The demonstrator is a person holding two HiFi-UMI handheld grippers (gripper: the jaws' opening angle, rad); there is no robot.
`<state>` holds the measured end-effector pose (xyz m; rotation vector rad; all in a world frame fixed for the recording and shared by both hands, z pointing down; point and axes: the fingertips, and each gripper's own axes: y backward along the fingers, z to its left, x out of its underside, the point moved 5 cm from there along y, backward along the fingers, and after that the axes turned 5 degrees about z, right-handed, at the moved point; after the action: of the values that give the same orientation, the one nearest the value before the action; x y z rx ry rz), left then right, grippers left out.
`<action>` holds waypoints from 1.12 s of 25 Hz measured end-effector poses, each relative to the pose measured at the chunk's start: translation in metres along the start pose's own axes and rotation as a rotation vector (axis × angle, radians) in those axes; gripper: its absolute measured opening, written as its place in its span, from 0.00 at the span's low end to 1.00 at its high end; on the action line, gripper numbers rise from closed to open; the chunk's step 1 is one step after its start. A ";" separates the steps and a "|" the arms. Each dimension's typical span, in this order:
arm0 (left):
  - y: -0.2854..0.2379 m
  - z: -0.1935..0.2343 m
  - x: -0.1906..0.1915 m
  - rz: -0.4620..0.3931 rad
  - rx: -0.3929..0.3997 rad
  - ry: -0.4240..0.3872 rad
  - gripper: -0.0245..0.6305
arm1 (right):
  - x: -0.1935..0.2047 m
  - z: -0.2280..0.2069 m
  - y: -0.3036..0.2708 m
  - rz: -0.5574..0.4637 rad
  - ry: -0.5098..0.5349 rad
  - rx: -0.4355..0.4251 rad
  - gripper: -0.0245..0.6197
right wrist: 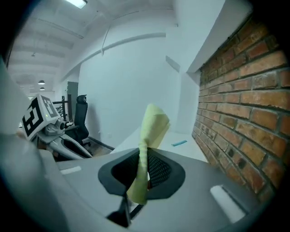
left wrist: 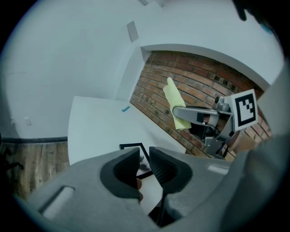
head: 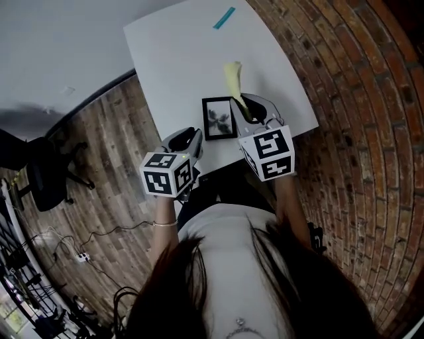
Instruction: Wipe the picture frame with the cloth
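Observation:
A small black picture frame lies flat near the front edge of the white table. My right gripper hovers just right of the frame, shut on a yellow cloth that stands up from its jaws; in the right gripper view that cloth is pinched between the pads of the right gripper. My left gripper is at the table's front edge, left of and below the frame. In the left gripper view, the left gripper is open a narrow gap, nothing in it, with the frame just beyond.
A teal strip lies at the table's far side. A brick wall runs along the table's right. A black office chair and cables are on the wooden floor to the left.

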<state>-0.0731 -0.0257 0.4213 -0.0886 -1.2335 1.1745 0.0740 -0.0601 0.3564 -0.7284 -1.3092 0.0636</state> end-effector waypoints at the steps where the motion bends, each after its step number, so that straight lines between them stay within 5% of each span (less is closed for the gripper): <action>1: -0.003 0.001 0.002 0.010 -0.005 0.007 0.14 | 0.002 -0.002 -0.003 0.007 0.001 -0.006 0.09; 28: -0.072 0.039 0.065 0.241 -0.069 0.253 0.20 | 0.035 0.000 -0.103 0.194 0.056 -0.212 0.09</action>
<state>-0.0648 -0.0315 0.5251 -0.4348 -1.0579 1.2840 0.0473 -0.1253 0.4395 -1.0305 -1.1996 0.0606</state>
